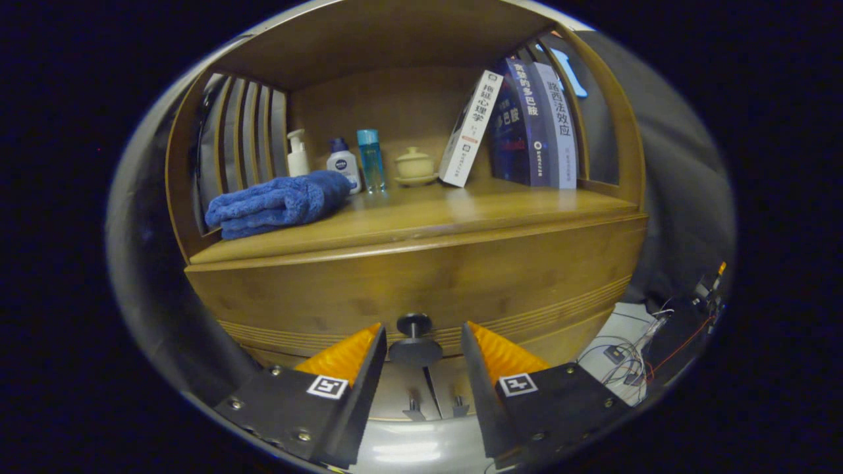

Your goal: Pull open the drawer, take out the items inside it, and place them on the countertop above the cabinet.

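While the claw is held apart astride the small round knob on the closed drawer beneath the counter, that rigid, possibly slippery knob is judged the only hold.

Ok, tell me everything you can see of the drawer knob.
The drawer knob is a dark, round, disc-headed knob on a short stem, looking like metal or dark plastic. It juts from the wooden drawer front near its lower middle, under the countertop. The drawer looks closed. The knob sits between the open fingers of the hand-held gripper, and neither finger appears to touch it.
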### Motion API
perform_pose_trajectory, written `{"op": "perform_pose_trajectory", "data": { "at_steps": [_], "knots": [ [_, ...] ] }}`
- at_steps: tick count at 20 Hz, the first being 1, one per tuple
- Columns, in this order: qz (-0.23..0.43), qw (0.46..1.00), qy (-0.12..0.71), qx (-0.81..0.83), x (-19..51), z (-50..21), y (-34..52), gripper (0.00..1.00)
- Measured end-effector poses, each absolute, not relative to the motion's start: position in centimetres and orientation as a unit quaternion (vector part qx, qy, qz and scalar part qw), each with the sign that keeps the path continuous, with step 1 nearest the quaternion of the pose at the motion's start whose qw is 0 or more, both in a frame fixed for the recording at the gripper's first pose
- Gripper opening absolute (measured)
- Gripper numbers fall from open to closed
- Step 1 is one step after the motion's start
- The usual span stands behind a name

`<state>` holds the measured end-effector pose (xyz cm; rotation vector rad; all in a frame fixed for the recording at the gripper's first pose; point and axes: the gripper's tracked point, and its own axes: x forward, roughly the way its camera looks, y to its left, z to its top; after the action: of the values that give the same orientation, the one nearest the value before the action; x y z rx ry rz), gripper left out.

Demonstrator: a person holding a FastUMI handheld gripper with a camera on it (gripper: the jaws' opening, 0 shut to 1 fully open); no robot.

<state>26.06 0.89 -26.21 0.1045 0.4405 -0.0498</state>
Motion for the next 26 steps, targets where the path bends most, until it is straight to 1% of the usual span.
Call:
{"op": "perform_pose_trajectory", "data": {
  "at_steps": [1, 3, 6, 7, 10, 11, 14, 15, 19, 26],
  "knots": [
    [-0.020, 0.974, 0.217, 0.055, 25.9, -26.1, 1.4, 0.68],
    [-0.022, 0.972, 0.229, 0.044, 26.9, -26.9, 0.9, 0.61],
    [-0.004, 0.971, 0.236, 0.035, 26.8, -27.1, 1.7, 0.62],
    [-0.005, 0.970, 0.239, 0.031, 27.0, -27.4, 1.7, 0.44],
    [-0.007, 0.974, 0.223, 0.045, 27.2, -27.2, 1.8, 0.44],
    [-0.012, 0.974, 0.222, 0.050, 27.3, -27.1, 1.8, 0.39],
    [-0.021, 0.975, 0.214, 0.060, 27.2, -27.3, 1.7, 0.38],
    [-0.023, 0.974, 0.214, 0.067, 27.2, -27.3, 1.8, 0.32],
    [-0.033, 0.973, 0.214, 0.078, 26.8, -27.2, 1.7, 0.32],
    [-0.065, 0.971, 0.212, 0.091, 23.1, -26.9, 1.5, 0.32]
  ]
}}
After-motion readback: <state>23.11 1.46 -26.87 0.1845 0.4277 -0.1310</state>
